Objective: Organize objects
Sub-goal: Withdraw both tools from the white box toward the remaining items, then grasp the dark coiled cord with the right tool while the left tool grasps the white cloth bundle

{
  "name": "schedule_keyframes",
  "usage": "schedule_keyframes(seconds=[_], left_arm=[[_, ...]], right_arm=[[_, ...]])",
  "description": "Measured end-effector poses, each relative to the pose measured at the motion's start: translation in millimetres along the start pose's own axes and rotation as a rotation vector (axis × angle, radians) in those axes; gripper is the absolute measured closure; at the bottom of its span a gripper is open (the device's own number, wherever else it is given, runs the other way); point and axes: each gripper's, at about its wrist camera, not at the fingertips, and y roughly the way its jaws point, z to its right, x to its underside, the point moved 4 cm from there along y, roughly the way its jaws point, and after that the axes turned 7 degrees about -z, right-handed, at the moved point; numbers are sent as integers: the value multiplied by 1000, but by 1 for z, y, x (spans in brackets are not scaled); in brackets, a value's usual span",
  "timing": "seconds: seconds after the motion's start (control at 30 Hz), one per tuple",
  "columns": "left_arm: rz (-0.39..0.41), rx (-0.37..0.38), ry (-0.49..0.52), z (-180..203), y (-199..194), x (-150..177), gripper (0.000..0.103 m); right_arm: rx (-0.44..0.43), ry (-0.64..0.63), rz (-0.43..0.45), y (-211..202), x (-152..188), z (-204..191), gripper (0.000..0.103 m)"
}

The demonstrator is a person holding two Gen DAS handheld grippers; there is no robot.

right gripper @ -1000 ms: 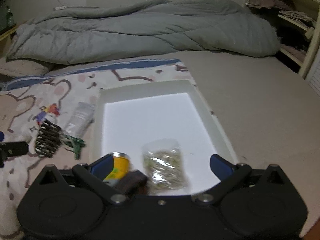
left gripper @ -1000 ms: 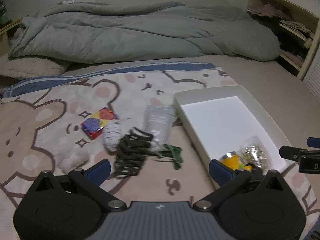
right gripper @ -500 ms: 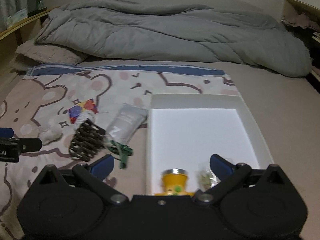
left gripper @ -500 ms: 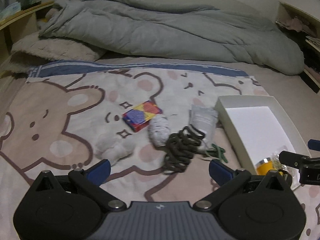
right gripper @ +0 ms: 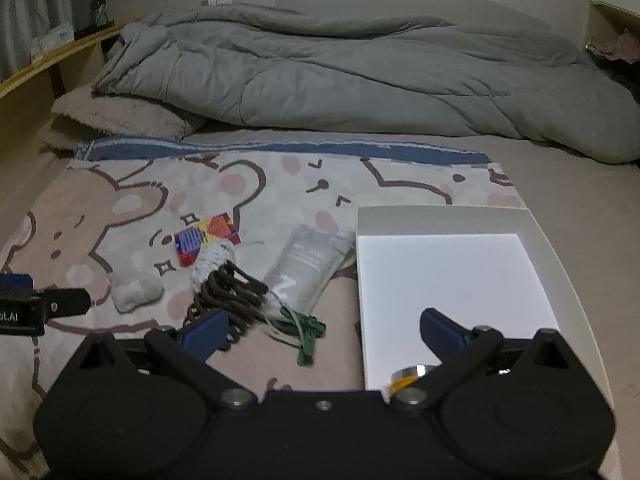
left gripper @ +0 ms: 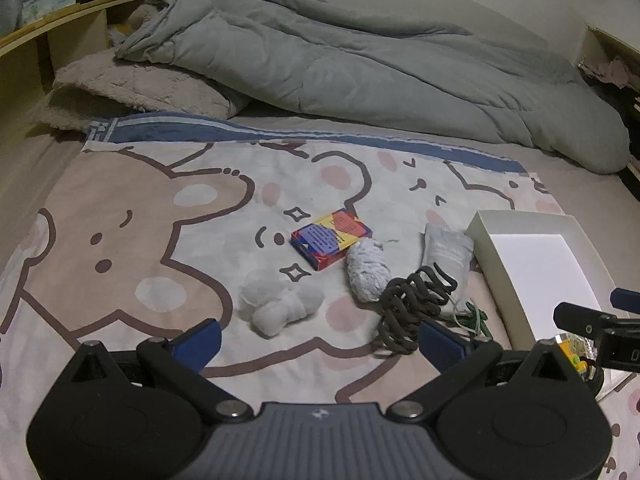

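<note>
On the bear-print blanket lie a colourful box (left gripper: 331,238), a grey-white rope bundle (left gripper: 367,270), a white cloth knot (left gripper: 278,304), a coiled brown cord (left gripper: 412,308), a grey pouch (left gripper: 447,249) and green ties (left gripper: 474,318). A white tray (left gripper: 494,258) stands to their right and holds a yellow container (right gripper: 406,376). My left gripper (left gripper: 318,340) is open and empty, just short of the cloth knot and cord. My right gripper (right gripper: 324,328) is open and empty over the tray's near left corner, beside the green ties (right gripper: 302,330).
A grey duvet (left gripper: 360,68) and a beige pillow (left gripper: 132,92) lie across the back of the bed. A wooden shelf (left gripper: 48,32) runs along the left. The right gripper's body shows at the right edge of the left wrist view (left gripper: 592,328).
Both grippers have drawn back and swung left. The loose objects now sit in the middle of the left wrist view, and the tray has slid to the right in both views.
</note>
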Motion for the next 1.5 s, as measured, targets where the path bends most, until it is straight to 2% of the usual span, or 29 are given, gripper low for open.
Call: schedule_keyframes(seconds=[0.3,0.47,0.8,0.93,1.03,1.17,1.37,1.43,1.47,1.5], left_arm=[[14,-24,11,-11,8,-10,3],[7,-16,9,-19,18,-17,8],[-10,-19,180,-19,60,-26,18],[-57,-39,312,-11,88,-20,18],[-86,-67,360,-12,109,-17,18],[-99,-79,366,-19,126,-20,18],[-138,-73,358,-23,150,-23,18],[-156,-70,361,-22,158,-23,29],[-168,-69,358,-22,161,-23,32],[-177,-64,345,-22,164,-24,38]], right_arm=[[-49,88,38,7,-9,3,1],[-136,202,-19,27,-14,-2,6],[-244,400,-143,88,-12,-29,9],[-243,403,-183,113,-10,-43,11],[-239,407,-216,128,-8,-50,13],[-240,410,-258,146,-5,-59,17],[-231,409,-253,161,-7,-58,20],[-236,414,-263,165,-6,-56,24],[-239,419,-270,167,-6,-54,31],[-241,420,-277,169,-5,-53,34]])
